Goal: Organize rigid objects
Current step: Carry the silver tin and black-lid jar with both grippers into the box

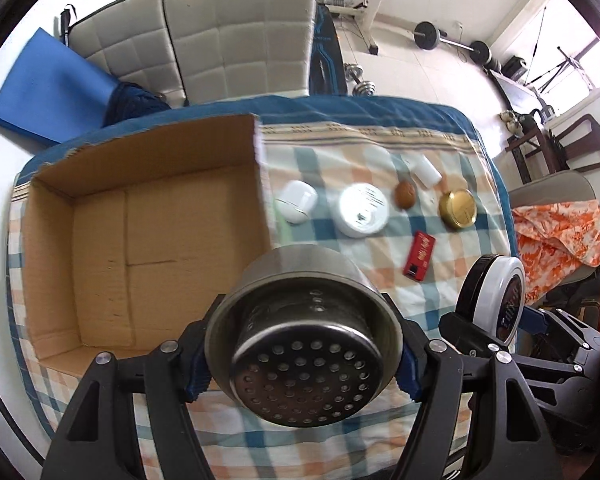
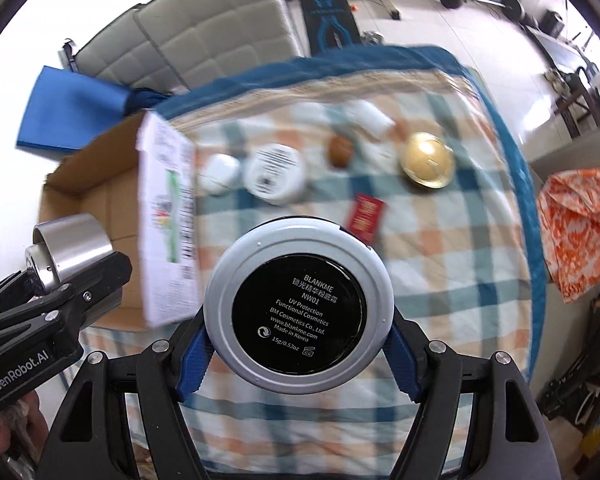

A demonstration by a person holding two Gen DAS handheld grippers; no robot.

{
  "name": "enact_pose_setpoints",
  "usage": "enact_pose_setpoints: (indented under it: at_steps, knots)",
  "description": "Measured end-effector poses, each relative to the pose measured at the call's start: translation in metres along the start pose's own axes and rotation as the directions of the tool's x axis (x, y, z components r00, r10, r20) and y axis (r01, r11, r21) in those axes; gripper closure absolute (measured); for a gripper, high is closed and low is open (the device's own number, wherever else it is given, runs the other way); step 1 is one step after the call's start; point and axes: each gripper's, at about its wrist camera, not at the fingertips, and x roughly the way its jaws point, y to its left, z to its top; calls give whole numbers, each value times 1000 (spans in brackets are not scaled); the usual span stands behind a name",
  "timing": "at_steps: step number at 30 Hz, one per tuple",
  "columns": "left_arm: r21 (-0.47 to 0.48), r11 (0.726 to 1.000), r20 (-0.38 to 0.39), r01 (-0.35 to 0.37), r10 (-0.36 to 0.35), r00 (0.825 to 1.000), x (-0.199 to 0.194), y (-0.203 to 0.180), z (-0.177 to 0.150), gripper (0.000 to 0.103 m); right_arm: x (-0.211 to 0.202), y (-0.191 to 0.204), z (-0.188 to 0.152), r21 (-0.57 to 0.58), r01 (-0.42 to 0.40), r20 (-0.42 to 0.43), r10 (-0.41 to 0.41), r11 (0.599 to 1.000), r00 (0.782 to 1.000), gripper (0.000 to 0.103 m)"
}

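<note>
My left gripper [image 1: 304, 360] is shut on a steel perforated strainer cup [image 1: 304, 340], held above the front right corner of an open, empty cardboard box [image 1: 140, 232]. My right gripper [image 2: 298, 356] is shut on a round black-and-white cosmetic compact [image 2: 298, 312], held above the checked cloth. The compact also shows in the left wrist view [image 1: 496, 296], and the strainer cup in the right wrist view [image 2: 68, 252]. On the cloth lie a white earbud case [image 1: 296, 202], a white round jar [image 1: 363, 210], a brown egg-shaped object [image 1: 405, 195], a gold tin [image 1: 458, 209], a red packet [image 1: 420, 255] and a white bottle [image 1: 426, 170].
The checked cloth [image 1: 440, 280] covers a table with a blue border. Grey padded chairs [image 1: 236, 40] stand behind it, a blue mat [image 1: 48, 88] at the left, and orange patterned fabric [image 1: 560, 236] at the right. Gym weights stand at the back.
</note>
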Motion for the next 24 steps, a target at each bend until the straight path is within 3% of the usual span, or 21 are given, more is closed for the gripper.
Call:
enact_pose_setpoints:
  at_steps: [7, 13, 24]
  knots:
    - [-33, 999, 23, -21, 22, 999, -17, 80, 16, 34, 11, 89, 17, -47, -38, 10, 39, 998, 999, 27]
    - [-78, 996, 2, -40, 41, 999, -5, 140, 28, 34, 37, 151, 35, -107, -47, -2, 47, 993, 999, 27]
    - [-137, 990, -60, -27, 19, 998, 37, 209, 48, 34, 98, 210, 67, -145, -32, -46, 26, 989, 999, 27]
